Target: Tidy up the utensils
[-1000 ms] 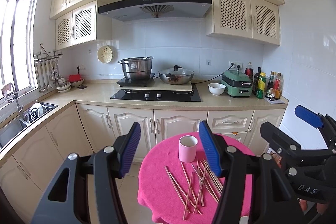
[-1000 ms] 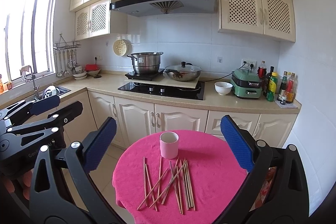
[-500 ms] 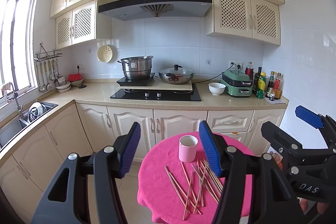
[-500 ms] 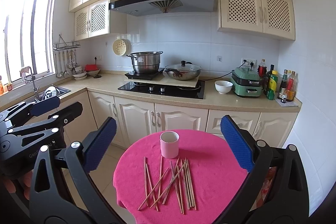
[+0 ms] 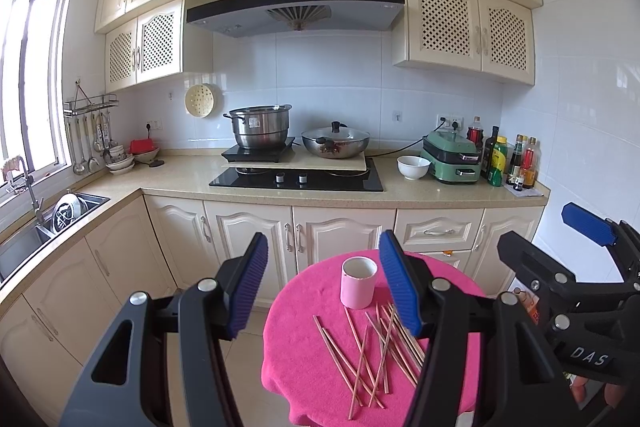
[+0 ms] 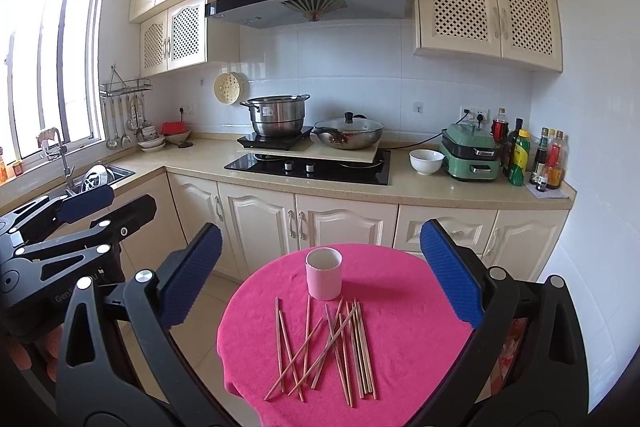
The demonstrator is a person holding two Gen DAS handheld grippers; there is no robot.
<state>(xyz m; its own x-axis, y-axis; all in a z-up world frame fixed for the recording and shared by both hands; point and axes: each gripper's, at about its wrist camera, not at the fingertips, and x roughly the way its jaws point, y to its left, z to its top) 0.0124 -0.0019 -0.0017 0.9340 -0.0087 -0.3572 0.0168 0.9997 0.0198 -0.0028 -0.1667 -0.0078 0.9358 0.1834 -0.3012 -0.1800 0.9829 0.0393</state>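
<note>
Chopsticks (image 6: pixel 328 347) lie loose and crossed on the round table's pink cloth (image 6: pixel 408 347), just in front of an upright pink cup (image 6: pixel 324 279) whose inside cannot be seen from this angle. The exact count of sticks is hard to make out where they overlap. In the left wrist view the left gripper (image 5: pixel 324 287) has its blue pads wide apart, holding nothing, and its right pad covers part of the chopstick pile; the right wrist view shows the whole pile unobstructed. The right gripper (image 6: pixel 320 275) is likewise spread wide and empty, above the table. Each view catches the other gripper only at its edge, partly cut off. Behind, a counter (image 6: pixel 440 187) carries a steel pot (image 6: pixel 276 115).
</note>
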